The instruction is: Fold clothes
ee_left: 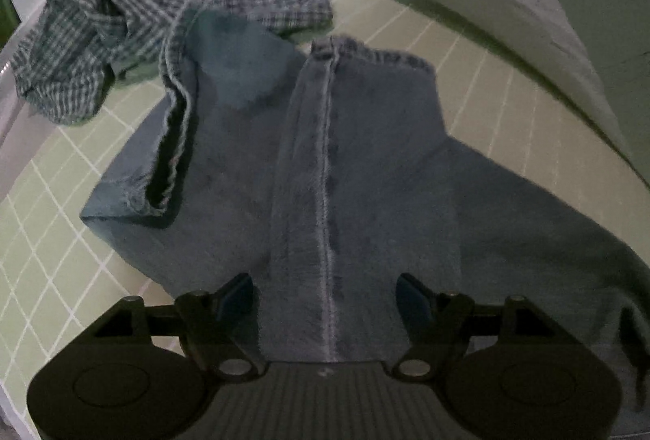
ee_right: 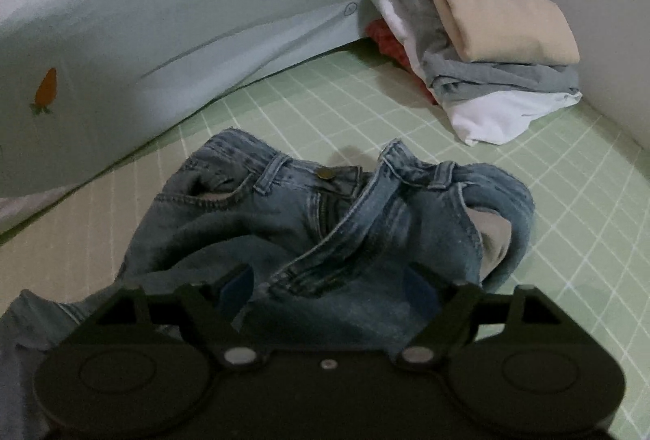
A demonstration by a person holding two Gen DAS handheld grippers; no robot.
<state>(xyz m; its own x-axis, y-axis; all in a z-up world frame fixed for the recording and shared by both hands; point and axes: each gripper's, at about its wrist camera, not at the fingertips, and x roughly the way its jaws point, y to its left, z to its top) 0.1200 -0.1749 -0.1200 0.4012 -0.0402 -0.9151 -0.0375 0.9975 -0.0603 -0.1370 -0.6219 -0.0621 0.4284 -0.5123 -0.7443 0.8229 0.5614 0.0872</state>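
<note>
The jeans (ee_left: 365, 172) lie crumpled on the green checked mat (ee_left: 53, 228), legs pointing toward the far edge where a plaid shirt (ee_left: 134, 17) is heaped, waistband (ee_right: 325, 176) bunched toward the corner that holds the folded stack (ee_right: 483, 42). The left gripper (ee_left: 325, 302) hovers low over one leg, straddling its side seam (ee_left: 327, 196), jaws spread and pinching nothing. The right gripper (ee_right: 329, 289) hangs over the twisted waist, jaws likewise spread and empty. To fold well, I judge, each gripper should bite a single layer at an outer edge (not the seam's thick ridge), then draw the denim flat and untwist the waist before doubling the legs. The pale pillow (ee_right: 162, 5) along the mat's far edge leaves little room to spread.
</note>
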